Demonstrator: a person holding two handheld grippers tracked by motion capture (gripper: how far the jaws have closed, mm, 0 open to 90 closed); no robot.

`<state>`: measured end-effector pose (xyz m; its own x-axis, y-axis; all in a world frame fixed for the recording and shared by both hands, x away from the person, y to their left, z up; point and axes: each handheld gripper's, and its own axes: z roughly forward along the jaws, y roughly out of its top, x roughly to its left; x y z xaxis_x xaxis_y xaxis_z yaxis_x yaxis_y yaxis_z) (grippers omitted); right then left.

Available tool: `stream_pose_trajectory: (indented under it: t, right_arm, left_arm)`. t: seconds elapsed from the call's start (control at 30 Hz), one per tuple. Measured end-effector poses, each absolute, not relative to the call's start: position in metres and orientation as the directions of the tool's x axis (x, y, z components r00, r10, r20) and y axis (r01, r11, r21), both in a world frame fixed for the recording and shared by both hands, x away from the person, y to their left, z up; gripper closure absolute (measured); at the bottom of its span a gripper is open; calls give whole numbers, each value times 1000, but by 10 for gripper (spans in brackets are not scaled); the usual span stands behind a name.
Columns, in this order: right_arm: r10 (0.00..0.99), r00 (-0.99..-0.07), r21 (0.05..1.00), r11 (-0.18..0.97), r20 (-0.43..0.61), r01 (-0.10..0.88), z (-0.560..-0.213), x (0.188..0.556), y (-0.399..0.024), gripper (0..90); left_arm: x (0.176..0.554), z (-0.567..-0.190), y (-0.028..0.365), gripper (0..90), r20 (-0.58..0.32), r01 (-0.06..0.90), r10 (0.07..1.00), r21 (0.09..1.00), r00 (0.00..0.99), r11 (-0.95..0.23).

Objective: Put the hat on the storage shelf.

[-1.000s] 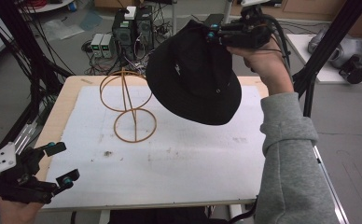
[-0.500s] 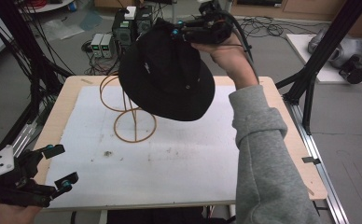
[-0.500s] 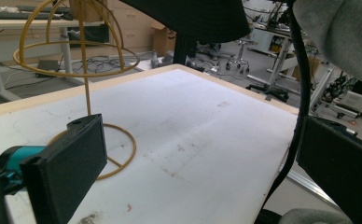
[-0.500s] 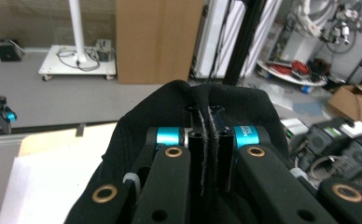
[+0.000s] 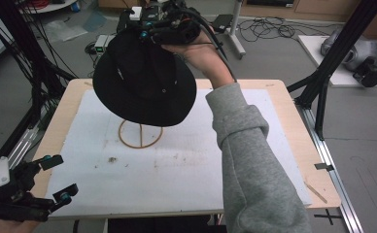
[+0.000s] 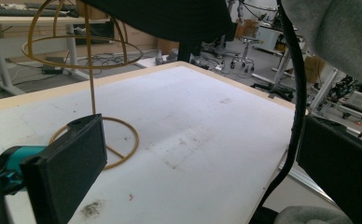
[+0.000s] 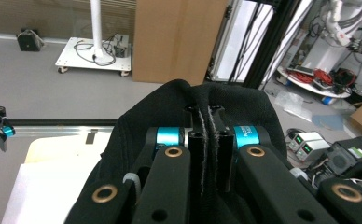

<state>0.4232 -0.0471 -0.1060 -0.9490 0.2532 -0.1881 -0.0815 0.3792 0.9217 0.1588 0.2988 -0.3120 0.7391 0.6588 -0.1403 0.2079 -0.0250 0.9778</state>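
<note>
Right tongs (image 5: 147, 35) pinch a fold of the black hat (image 5: 145, 82), holding it above the wire hat stand (image 5: 140, 133) near the worktop's (image 5: 186, 170) far-left corner, presumably for draping; left tongs (image 5: 60, 177) rest open at the near-left corner.

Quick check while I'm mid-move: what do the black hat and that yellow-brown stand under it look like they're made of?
Black bucket hat: looks like soft matte woven cloth; it folds and puckers where the right gripper pinches it, with small metal-looking eyelets.
Hat stand: thin, rigid hoops and a post, tan and smooth, possibly rattan, wood or coated wire; I can't tell which.
</note>
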Motion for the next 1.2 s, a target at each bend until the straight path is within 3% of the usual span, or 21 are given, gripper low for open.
stream_pose_trajectory:
  t: [0.63, 1.2]
  right_arm:
    - [234, -956, 900, 431, -174, -58, -145, 446, 12, 886]
    - [254, -961, 882, 471, -106, 27, -190, 462, 24, 886]
  left_arm:
    - [147, -312, 309, 20, -144, 206, 682, 978, 717, -10]
    - [149, -314, 309, 20, -151, 219, 683, 976, 715, -14]
